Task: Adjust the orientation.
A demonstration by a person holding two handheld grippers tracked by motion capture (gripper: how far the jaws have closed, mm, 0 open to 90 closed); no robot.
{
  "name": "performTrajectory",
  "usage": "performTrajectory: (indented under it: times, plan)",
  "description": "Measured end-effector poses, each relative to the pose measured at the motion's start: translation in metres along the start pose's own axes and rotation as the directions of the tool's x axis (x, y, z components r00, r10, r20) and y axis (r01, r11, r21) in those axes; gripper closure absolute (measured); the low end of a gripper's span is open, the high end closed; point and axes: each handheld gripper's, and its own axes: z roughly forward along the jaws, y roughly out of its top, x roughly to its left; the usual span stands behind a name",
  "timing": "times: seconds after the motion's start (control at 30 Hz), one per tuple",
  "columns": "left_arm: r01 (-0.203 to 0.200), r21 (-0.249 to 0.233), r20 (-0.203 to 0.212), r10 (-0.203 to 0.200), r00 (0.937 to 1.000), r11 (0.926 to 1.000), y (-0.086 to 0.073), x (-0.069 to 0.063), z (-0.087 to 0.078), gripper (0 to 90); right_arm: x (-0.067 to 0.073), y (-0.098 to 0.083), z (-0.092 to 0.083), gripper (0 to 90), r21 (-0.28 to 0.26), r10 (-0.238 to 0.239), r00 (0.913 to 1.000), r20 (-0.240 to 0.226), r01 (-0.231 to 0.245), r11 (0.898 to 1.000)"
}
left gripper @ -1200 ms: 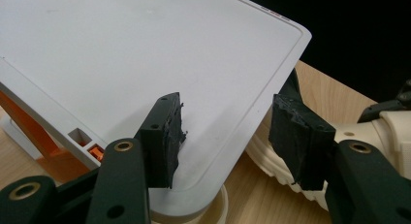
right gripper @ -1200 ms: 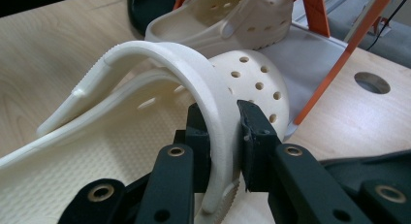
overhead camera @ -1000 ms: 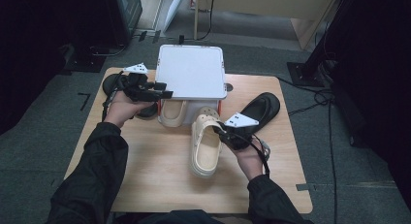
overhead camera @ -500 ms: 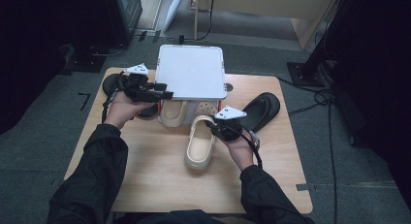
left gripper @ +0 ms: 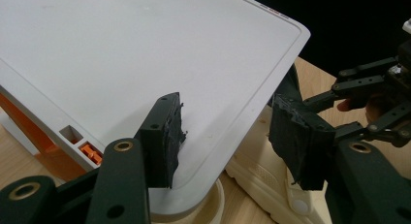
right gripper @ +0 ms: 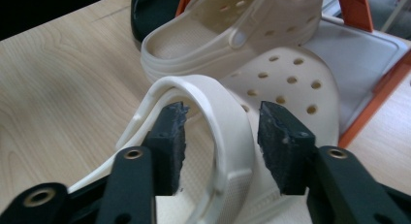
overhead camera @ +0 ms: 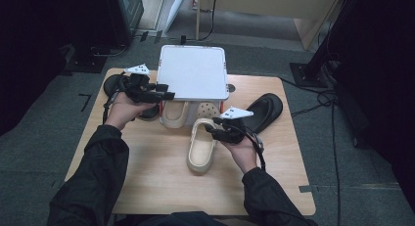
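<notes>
Two risks are standing out to us, the larger one first. Our left gripper (overhead camera: 165,92) is hovering with its jaws apart at the front corner of the white shelf (overhead camera: 193,72), which is covering the toe of the rear clog (overhead camera: 173,113). If we are careless, a jaw may knock that shelf and shift it on its orange legs. The smaller risk lies at the front clog (overhead camera: 201,147), which is lying on the table (overhead camera: 147,192) just in front of the shelf. Our right gripper (overhead camera: 214,129) has just been opening its jaws, and they are now standing apart with the heel strap (right gripper: 218,117) between them, the pads off it. If we pull away at a slant, a pad may be catching the strap and dragging the clog askew.

Counting now: we are seeing one table, one shelf and four shoes. The shoes are two cream clogs and two black sandals, one sandal at the right (overhead camera: 264,111) and one at the far left (overhead camera: 112,84). Last come two grippers.
</notes>
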Motion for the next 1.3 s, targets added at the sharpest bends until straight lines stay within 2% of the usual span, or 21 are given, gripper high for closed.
performTrajectory:
  times: [0.17, 0.23, 0.4, 0.53, 0.67, 0.8, 0.9, 1.1, 1.3]
  plan:
    - [0.004, 0.001, -0.001, -0.004, 1.0000, 1.0000, 0.000, 0.000, 0.000, 45.8, 0.002, -0.006, -0.017, 51.6, -0.012, 0.009, 1.0000, -0.002, -0.010, 1.000]
    - [0.001, 0.003, -0.002, -0.001, 1.0000, 1.0000, 0.001, 0.000, 0.000, 45.8, 0.004, -0.011, -0.026, 52.9, -0.009, 0.035, 0.9992, -0.016, -0.035, 0.999]
    - [0.005, 0.003, 0.000, -0.005, 1.0000, 1.0000, 0.001, 0.000, 0.000, 45.8, 0.008, -0.016, -0.033, 54.5, 0.001, 0.051, 0.9983, -0.027, -0.051, 0.999]
    - [-0.001, 0.007, -0.003, 0.001, 1.0000, 1.0000, 0.001, 0.000, 0.000, 45.8, 0.015, -0.024, -0.039, 59.3, 0.020, 0.060, 0.9962, -0.064, -0.059, 0.998]
    - [-0.002, 0.007, -0.006, 0.002, 1.0000, 1.0000, 0.001, -0.001, 0.000, 45.8, 0.026, -0.031, -0.044, 62.3, 0.028, 0.047, 0.9946, -0.093, -0.044, 0.999]
    - [-0.007, 0.014, -0.012, 0.008, 0.9999, 0.9999, 0.001, -0.002, -0.001, 45.9, 0.035, -0.040, -0.045, 62.2, 0.019, 0.046, 0.9916, -0.120, -0.044, 0.999]
    - [-0.004, 0.015, -0.010, 0.005, 0.9999, 0.9999, 0.001, -0.001, -0.001, 46.0, 0.044, -0.048, -0.043, 62.0, 0.044, 0.049, 0.9887, -0.142, -0.043, 0.998]
    - [-0.003, 0.013, -0.003, 0.004, 1.0000, 0.9999, 0.001, 0.000, -0.002, 45.9, 0.057, -0.053, -0.042, 61.8, 0.054, 0.039, 0.9860, -0.162, -0.030, 0.998]
    - [-0.001, 0.010, 0.006, 0.001, 1.0000, 0.9999, 0.001, 0.001, -0.002, 46.1, 0.073, -0.060, -0.030, 61.6, 0.090, 0.024, 0.9805, -0.195, -0.007, 0.996]
